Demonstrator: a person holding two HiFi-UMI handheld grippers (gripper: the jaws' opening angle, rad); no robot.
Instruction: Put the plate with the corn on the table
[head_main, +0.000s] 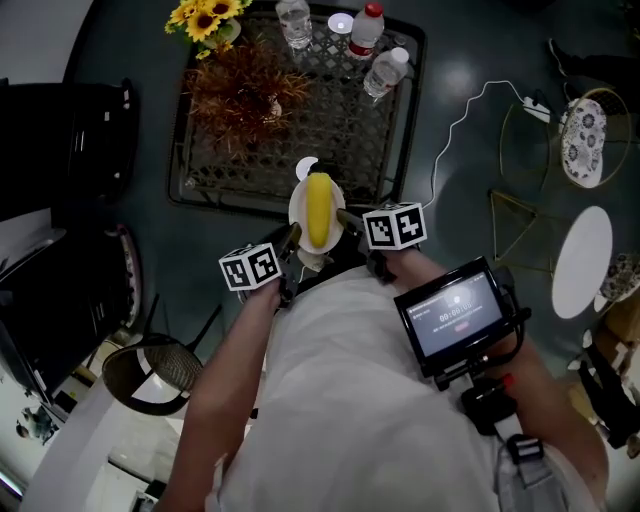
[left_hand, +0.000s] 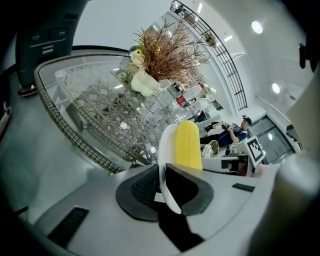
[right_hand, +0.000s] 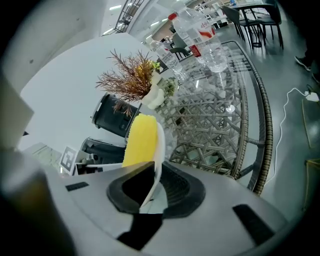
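My left claw (left_hand: 167, 186) and right claw (right_hand: 149, 186) each clamp a rim of one white round plate (head_main: 297, 208). It carries one yellow corn cob (head_main: 319, 205) at the near edge of the glass-topped wicker tabletop (head_main: 345, 135). Three clear plastic bottles (head_main: 367, 30) stand at the far side; their labels are unreadable.

Plate (head_main: 296, 210): one. Corn (head_main: 319, 208) cob on it: one.
Grippers: two, left gripper (head_main: 292, 238) and right gripper (head_main: 349, 217). Marker cubes (head_main: 250, 267): one per gripper, two total.
Surface (head_main: 345, 130): one.
Bottles (head_main: 367, 28) on it: three.
Dried-plant bunch (head_main: 238, 88): one.
Sunflower bunch (head_main: 205, 17): one.
Screen device (head_main: 455, 317): one.
White cable (head_main: 462, 118) on the floor: one.
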